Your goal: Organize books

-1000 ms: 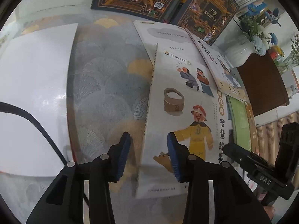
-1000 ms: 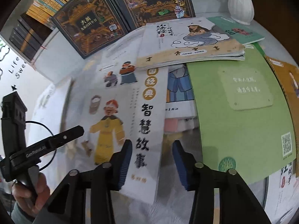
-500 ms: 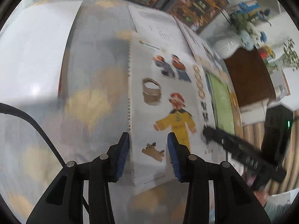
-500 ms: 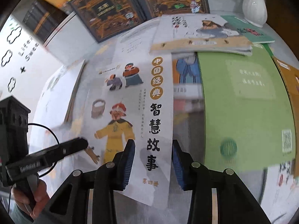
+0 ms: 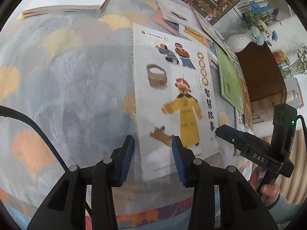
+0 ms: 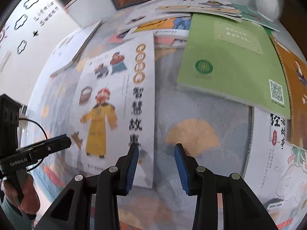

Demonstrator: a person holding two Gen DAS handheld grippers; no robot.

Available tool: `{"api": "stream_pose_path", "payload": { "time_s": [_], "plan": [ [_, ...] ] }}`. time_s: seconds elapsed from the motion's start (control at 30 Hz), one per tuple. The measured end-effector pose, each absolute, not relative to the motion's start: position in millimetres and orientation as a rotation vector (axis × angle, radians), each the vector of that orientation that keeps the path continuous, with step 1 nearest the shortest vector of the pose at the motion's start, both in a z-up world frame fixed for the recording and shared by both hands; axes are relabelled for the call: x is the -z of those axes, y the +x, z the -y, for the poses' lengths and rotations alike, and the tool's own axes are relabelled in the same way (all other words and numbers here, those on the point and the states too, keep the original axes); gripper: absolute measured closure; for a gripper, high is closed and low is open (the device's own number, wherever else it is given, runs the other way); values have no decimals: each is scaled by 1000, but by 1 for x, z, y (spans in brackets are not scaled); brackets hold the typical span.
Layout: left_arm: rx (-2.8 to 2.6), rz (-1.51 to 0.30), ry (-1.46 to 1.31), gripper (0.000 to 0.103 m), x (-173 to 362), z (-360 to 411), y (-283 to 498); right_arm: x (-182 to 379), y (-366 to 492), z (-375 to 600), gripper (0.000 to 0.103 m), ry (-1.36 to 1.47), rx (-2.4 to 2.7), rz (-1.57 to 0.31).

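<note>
Books are the matter here, and the white storybook (image 5: 172, 99) with the yellow-robed figure has shifted: a second ago it overlapped the green book (image 6: 230, 61) and the pile at its right; it now lies alone on the patterned cloth of the tabletop (image 5: 67, 76), with bare cloth showing between it and the green book. I judge it has been drawn clear of the jumble, ready to be stacked.

Left to right, as inspected:

- White closed book (image 5: 63, 2), far left: thick, matte, square-cornered, lying flat, well apart from the rest.
- My left claw (image 5: 152, 158): released, jaws spread, its ribbed blue pads over the storybook's near left corner. Whether a pad touches the cover, I cannot tell.
- Storybook: thin, soft-covered, glossy paper, flat (blurred in the right view, so fine print is unreadable).
- My right claw (image 6: 156, 164): released, jaws spread, left pad over the storybook's right edge, right pad over bare cloth.
- Green book: thin, matte cover with a round seal and a QR code, tilted atop other slim volumes.
- Dark ornate hardbacks (image 5: 213, 0) stand propped at the back; a white ribbed vase (image 6: 268, 0) sits at the far right.

Thin, slick covers of this kind will likely slide easily and resist edge pickup.
</note>
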State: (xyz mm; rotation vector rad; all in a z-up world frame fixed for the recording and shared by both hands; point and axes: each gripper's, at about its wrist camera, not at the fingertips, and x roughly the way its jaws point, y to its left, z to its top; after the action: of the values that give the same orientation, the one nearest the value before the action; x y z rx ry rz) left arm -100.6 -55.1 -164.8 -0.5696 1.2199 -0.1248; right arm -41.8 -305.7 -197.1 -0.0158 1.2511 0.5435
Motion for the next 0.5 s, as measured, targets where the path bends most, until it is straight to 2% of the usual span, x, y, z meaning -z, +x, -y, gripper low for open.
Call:
{"api": "stream_pose_path", "payload": {
  "time_s": [0.2,0.4,0.47,0.5],
  "plan": [
    [95,-1136,-779,64,169,47,-105,197,-51,281,64,-106,-665,-1204],
    [133,-931,-926,68,131,51,-113,200,-43,293,64,-8,-726,-1222],
    [82,-930,-891,73,130,60,-109,200,-43,294,64,3,-725,-1225],
    [44,-946,-841,83,132,65,-106,200,-43,296,63,-1,-725,-1226]
  ]
}}
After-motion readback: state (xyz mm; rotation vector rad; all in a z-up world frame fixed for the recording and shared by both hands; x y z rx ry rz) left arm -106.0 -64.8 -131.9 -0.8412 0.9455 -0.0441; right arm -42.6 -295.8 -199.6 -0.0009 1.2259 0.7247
